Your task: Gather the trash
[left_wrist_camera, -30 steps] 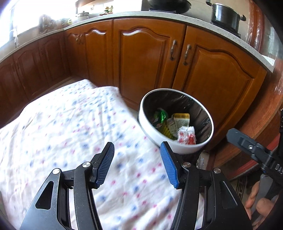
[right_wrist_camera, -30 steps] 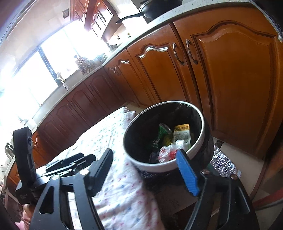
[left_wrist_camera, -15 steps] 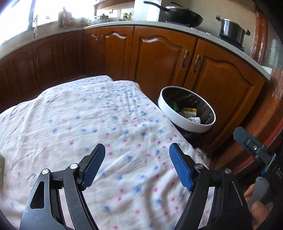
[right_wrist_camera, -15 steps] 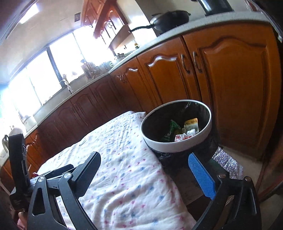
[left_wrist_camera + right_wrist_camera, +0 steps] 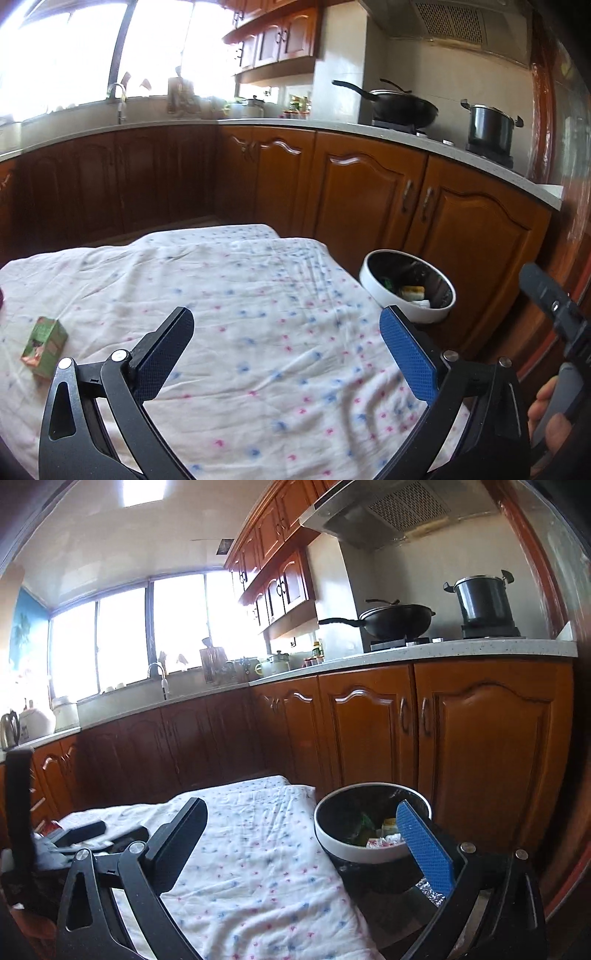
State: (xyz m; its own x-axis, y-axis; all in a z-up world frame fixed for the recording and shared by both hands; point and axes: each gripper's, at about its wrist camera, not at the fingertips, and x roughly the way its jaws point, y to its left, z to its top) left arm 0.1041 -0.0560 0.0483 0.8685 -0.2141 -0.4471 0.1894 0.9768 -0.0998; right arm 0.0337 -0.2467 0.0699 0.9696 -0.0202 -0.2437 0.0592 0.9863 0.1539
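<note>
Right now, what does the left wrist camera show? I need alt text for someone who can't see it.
An open, empty left gripper hovers over a table draped in a dotted white cloth. A small green carton lies at the far left, and a white-rimmed trash bin holding wrappers stands beside wooden kitchen cabinets.

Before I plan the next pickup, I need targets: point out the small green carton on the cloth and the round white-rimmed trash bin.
small green carton [image 5: 45, 346], left wrist view, front face.
round white-rimmed trash bin [image 5: 354, 851], right wrist view, near white rim.
</note>
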